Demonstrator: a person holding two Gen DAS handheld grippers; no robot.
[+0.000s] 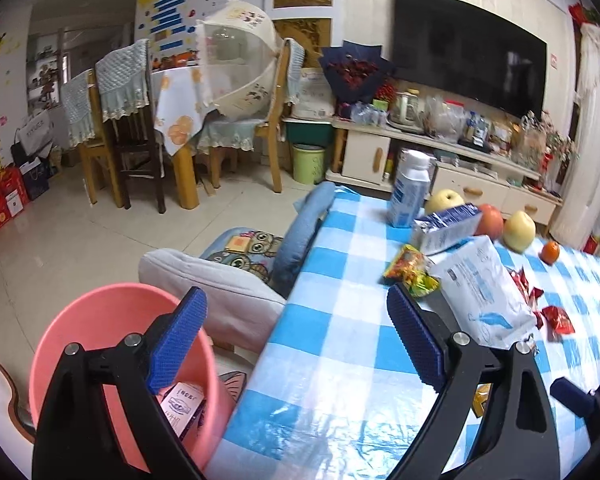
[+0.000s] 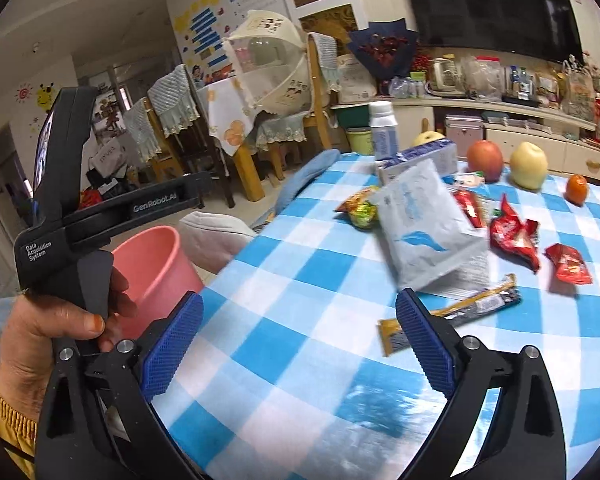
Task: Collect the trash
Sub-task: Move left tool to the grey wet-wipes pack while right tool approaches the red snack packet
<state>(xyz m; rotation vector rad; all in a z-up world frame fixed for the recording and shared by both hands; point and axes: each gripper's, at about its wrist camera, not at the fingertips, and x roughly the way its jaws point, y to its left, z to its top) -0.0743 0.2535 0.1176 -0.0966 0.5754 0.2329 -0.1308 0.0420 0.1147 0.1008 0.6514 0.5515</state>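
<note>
With both the left gripper [image 1: 296, 340] and the right gripper [image 2: 300, 344] empty, jaws spread, wrappers remain on the blue-checked table [image 2: 300, 248] among fruit, so a careless sweep risks knocking the crumpled red wrapper [image 2: 514, 234] wide of the pink plastic bin [image 2: 152, 264].

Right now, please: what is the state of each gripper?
Left gripper: open, holding nothing, partly over the pink bin.
Right gripper: open, holding nothing, above the checked tablecloth.
</note>
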